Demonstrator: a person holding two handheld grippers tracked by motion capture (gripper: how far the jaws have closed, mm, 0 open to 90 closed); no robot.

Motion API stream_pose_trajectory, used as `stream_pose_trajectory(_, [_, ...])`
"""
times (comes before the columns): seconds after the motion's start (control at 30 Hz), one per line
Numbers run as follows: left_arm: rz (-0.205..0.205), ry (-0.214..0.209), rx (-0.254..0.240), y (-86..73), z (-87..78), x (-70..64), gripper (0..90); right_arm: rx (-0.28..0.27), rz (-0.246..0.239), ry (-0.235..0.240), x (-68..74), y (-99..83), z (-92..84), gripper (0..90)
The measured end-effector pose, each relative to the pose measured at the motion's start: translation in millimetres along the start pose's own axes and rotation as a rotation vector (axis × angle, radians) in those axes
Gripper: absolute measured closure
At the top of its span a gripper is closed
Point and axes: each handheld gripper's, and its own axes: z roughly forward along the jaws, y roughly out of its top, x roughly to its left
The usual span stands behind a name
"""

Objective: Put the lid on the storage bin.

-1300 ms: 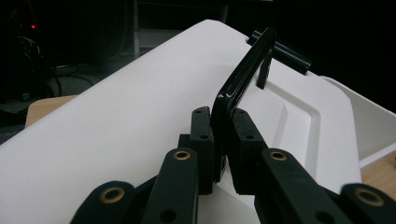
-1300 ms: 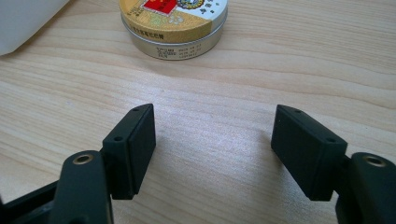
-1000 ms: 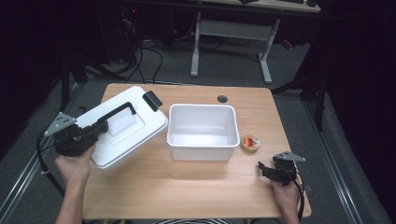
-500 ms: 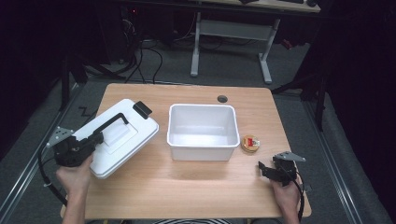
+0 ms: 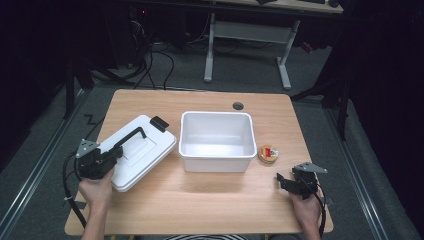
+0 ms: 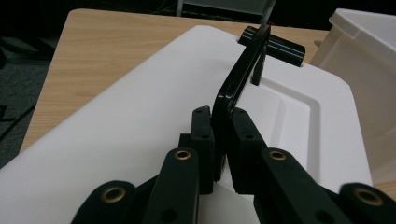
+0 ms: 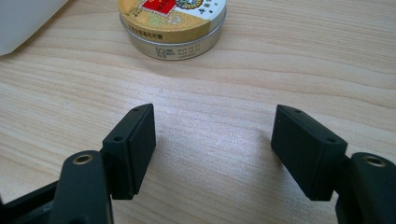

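Note:
A white lid (image 5: 134, 152) (image 6: 140, 116) with a black handle (image 5: 131, 136) (image 6: 238, 79) lies at the table's left, next to an open white bin (image 5: 216, 140) (image 6: 369, 70). My left gripper (image 5: 107, 159) (image 6: 222, 140) is shut on the near end of that handle, and the lid sits low on the table. A small round tin (image 5: 268, 153) (image 7: 173, 23) with a gold and red top rests right of the bin. My right gripper (image 5: 285, 181) (image 7: 212, 149) rests open on the wood just short of the tin, nothing between its fingers.
A round cable hole (image 5: 238, 105) sits near the table's (image 5: 210, 205) far edge. Beyond the table stand desk legs and cables on the dark floor. A black latch (image 5: 159, 122) sticks out at the lid's far end.
My left gripper has carried the lid down and to the left, away from the bin, until it rests flat on the table. The right gripper has stayed put.

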Motion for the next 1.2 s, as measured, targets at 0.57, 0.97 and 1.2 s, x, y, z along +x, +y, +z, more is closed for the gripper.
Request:
stream_pose_trajectory(0.57, [0.018, 0.046, 0.057, -16.1, 33.9, -11.4, 82.8, 0.0, -0.001, 0.0, 0.0, 0.0, 0.0, 30.9])
stream_pose_trajectory(0.97, [-0.002, 0.056, 0.109, -23.6, 50.5, -9.2, 82.7, 0.0, 0.0, 0.0, 0.0, 0.0, 0.0, 30.9])
stream_pose_trajectory(1.2, [-0.053, 0.031, 0.137, -24.4, 54.7, -1.6, 82.5, 0.0, 0.002, 0.0, -0.1, 0.0, 0.0, 31.1])
